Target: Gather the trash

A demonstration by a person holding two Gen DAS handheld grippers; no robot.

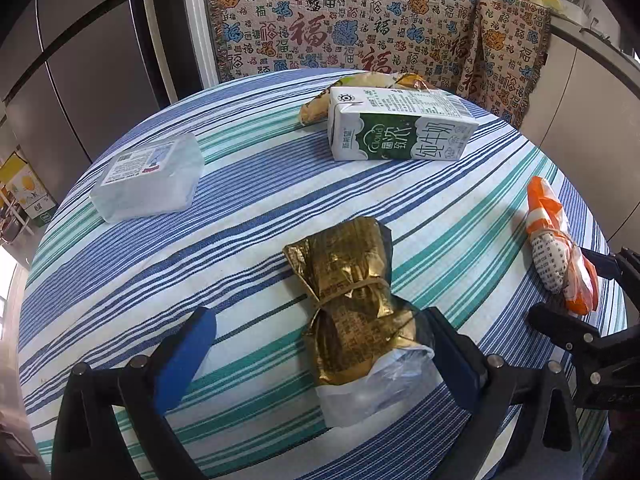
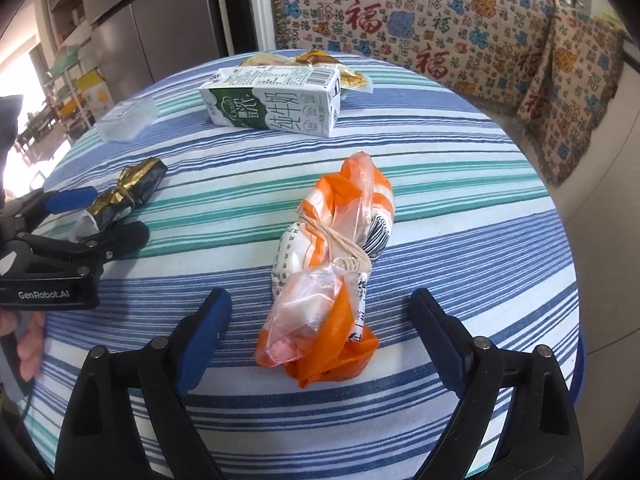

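A gold foil wrapper bundle (image 1: 354,304) tied with a rubber band lies on the striped tablecloth between the wide-open fingers of my left gripper (image 1: 320,344); its near end sits against the right finger. It also shows in the right wrist view (image 2: 120,196). An orange and white plastic wrapper bundle (image 2: 332,272), also tied, lies between the open fingers of my right gripper (image 2: 320,328), touching neither. It also shows in the left wrist view (image 1: 560,248). My left gripper (image 2: 108,216) shows at the left of the right wrist view.
A green and white milk carton (image 1: 400,128) lies on its side at the far part of the round table (image 1: 240,184). A yellow snack bag (image 1: 320,106) lies behind it. A clear plastic box (image 1: 150,178) sits far left. A patterned sofa throw (image 1: 360,20) hangs behind.
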